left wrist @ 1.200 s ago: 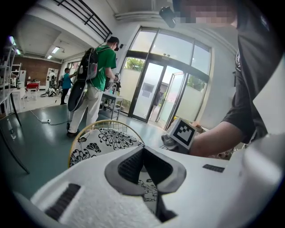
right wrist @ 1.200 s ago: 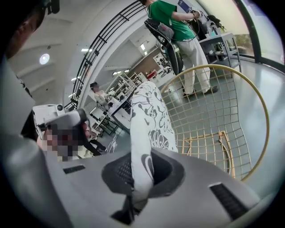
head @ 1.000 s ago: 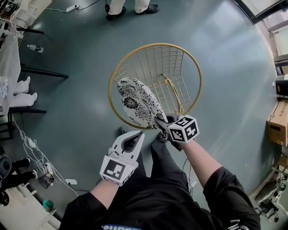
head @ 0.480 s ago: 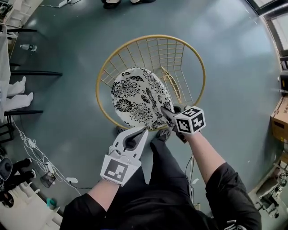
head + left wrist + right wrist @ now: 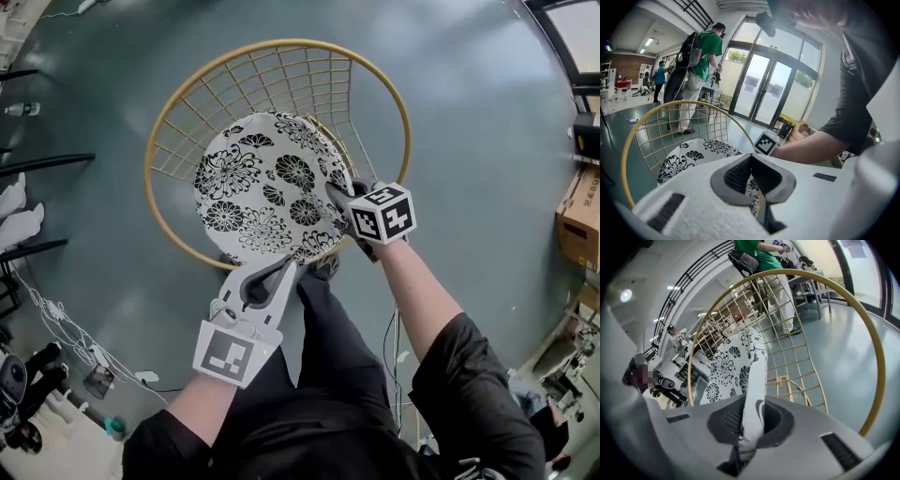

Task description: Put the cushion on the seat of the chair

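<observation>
Both are closed: our right gripper (image 5: 337,197) pinches the cushion (image 5: 267,183) by its right edge over the chair (image 5: 281,43); our left gripper (image 5: 285,266) is empty beside it.

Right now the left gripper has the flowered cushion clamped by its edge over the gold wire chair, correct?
Not quite: the right gripper has it, not the left. The right gripper view shows the cushion pinched by its edge between those jaws. The left gripper is shut on nothing, near the chair's front rim. The rest is right: the cushion is over the gold wire chair.
</observation>
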The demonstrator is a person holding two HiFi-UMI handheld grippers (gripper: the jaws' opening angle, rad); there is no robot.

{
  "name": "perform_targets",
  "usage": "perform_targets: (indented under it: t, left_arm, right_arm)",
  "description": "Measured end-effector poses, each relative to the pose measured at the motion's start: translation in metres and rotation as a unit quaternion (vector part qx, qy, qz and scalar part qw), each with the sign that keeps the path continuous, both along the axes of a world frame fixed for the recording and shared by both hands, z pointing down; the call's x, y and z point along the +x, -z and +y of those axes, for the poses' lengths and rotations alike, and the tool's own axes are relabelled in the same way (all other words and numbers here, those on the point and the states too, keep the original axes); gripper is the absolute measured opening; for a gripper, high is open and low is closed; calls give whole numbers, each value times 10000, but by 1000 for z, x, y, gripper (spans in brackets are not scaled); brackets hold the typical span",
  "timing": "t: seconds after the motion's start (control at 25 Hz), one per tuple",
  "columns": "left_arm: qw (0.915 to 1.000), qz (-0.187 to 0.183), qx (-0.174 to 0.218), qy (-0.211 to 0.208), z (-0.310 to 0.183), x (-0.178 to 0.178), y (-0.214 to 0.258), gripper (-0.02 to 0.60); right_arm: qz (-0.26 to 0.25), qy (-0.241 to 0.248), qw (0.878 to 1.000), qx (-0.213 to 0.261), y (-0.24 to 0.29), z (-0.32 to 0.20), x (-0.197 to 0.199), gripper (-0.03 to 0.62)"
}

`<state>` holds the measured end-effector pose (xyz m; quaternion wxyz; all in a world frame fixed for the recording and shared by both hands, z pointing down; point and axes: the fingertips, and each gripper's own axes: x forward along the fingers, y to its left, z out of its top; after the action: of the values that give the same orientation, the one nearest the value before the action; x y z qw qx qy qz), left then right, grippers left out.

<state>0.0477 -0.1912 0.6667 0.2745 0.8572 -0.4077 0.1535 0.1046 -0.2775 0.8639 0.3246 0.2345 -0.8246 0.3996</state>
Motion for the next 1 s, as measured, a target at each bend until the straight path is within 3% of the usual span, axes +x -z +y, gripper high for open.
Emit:
perform_targets:
  t: [0.48,0.84,1.0]
  left_arm:
    - [9993,307,-132,-153,-4,6,-19,17]
    - [9993,293,-161,-172,5,-7,-20,17]
    - [9993,302,-150,-139,12,-13,-13,17]
  right_arm:
    - [1248,-251,9910,415,-57,-42,45,35]
    - [2309,11,9678,999,-71,-51,67,43]
    - [2628,100,9558,1314,-63,-61,73,176]
